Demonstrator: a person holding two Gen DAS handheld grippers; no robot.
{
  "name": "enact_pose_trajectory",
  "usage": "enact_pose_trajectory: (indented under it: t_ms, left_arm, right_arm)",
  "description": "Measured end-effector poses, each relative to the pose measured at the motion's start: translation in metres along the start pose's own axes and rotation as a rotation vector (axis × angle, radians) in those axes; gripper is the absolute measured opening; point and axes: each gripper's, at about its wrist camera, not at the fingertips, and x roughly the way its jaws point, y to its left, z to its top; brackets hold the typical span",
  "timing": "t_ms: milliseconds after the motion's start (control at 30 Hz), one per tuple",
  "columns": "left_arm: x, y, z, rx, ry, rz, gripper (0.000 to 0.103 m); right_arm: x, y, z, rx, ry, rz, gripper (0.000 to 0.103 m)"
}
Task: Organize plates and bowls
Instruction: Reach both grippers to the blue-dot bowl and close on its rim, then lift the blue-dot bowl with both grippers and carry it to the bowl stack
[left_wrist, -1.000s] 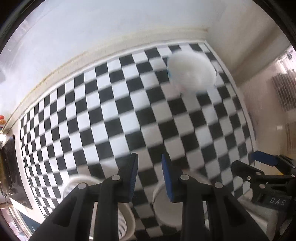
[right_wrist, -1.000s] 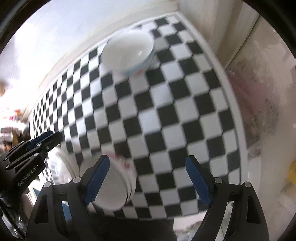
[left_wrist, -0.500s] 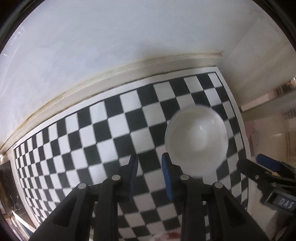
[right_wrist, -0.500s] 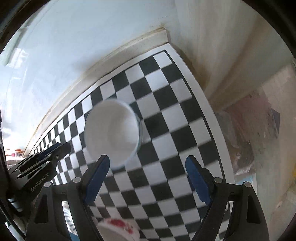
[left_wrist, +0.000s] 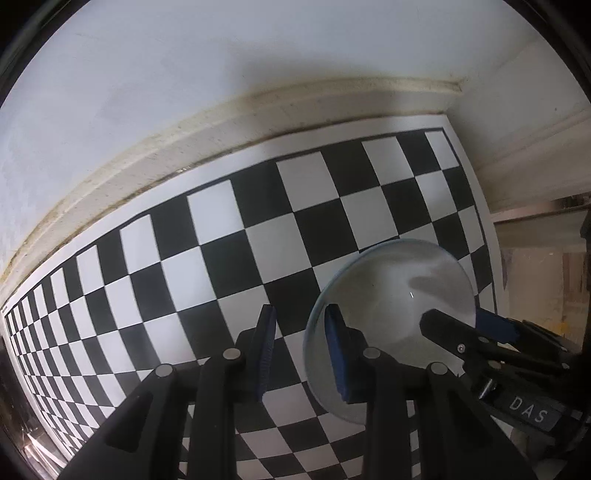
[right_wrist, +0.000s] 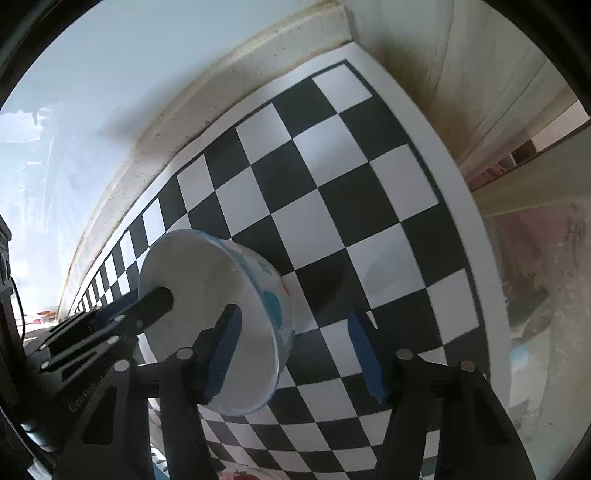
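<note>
White ceramic bowl with blue and red pattern outside (right_wrist: 221, 314) seen on black-and-white checkered mat (right_wrist: 332, 177), near mat's right edge, well short of back wall.

Left gripper (left_wrist: 301, 354): jaws narrowly parted, straddling bowl's left rim (left_wrist: 391, 317); contact with pads cannot be told.

Right gripper (right_wrist: 295, 354): jaws closing, straddling bowl's right wall, outer finger clear of it; no grip seen.

Left gripper (left_wrist: 301, 354) fingers narrowly parted, right gripper (right_wrist: 295, 356) fingers closing, both pointing down
</note>
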Motion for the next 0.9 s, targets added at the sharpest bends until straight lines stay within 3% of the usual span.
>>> enact_pose_trajectory:
  t_ms: [100, 167, 300, 367, 467, 600, 700, 900]
  left_arm:
    - [0.009, -0.001, 0.001, 0.008, 0.017, -0.013, 0.024]
    - [0.013, -0.002, 0.003, 0.011, 0.02, -0.03, 0.024]
    - [0.019, -0.001, 0.005, 0.001, 0.023, -0.032, 0.024]
    - [0.021, -0.001, 0.006, 0.004, 0.021, -0.033, 0.023]
    - [0.022, 0.002, 0.01, 0.008, 0.014, -0.052, 0.019]
    - [0.025, 0.001, 0.015, -0.005, 0.009, -0.066, 0.019]
    - [0.021, 0.004, 0.011, -0.025, 0.014, -0.102, 0.019]
    - [0.009, 0.005, 0.004, -0.011, -0.011, -0.076, 0.019]
  right_arm:
    - [0.005, -0.002, 0.001, 0.008, 0.012, 0.016, 0.057]
    - [0.008, -0.002, 0.002, 0.008, 0.019, 0.017, 0.046]
    - [0.016, -0.001, 0.003, 0.007, 0.043, 0.031, 0.039]
    - [0.02, 0.0, 0.004, 0.008, 0.055, 0.037, 0.029]
    - [0.026, 0.001, 0.003, 0.009, 0.07, 0.06, 0.022]
    - [0.028, 0.003, 0.002, -0.008, 0.065, 0.022, 0.013]
    - [0.03, 0.005, 0.0, -0.011, 0.061, 0.023, 0.011]
    - [0.022, 0.0, -0.007, -0.026, 0.061, 0.02, 0.011]
